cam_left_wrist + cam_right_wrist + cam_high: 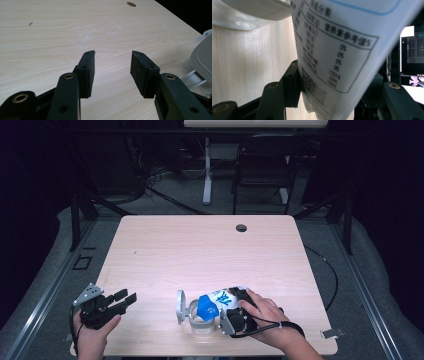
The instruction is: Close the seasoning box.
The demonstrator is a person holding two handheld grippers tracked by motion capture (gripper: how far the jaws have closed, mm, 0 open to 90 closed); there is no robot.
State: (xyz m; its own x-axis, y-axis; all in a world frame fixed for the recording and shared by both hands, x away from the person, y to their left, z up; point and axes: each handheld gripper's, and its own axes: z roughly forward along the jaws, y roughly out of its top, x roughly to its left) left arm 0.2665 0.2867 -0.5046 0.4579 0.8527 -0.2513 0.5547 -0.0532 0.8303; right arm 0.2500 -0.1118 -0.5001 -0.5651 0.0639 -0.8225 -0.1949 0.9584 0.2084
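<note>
Glossy printed pouch (342, 50) clamped by right hand-held gripper (235, 312); left hand-held gripper (112, 72) gapes empty

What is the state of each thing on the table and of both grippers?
Left gripper: open, fingers hold nothing, above bare table.
Right gripper: shut on the bag.
Bag: white and blue, tilted over the container.
Container: clear, lid swung open.

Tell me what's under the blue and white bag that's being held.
The bag, clamped in the right hand-held gripper, tips over a clear container with its grey lid open. The bag hides what's inside the container.
</note>
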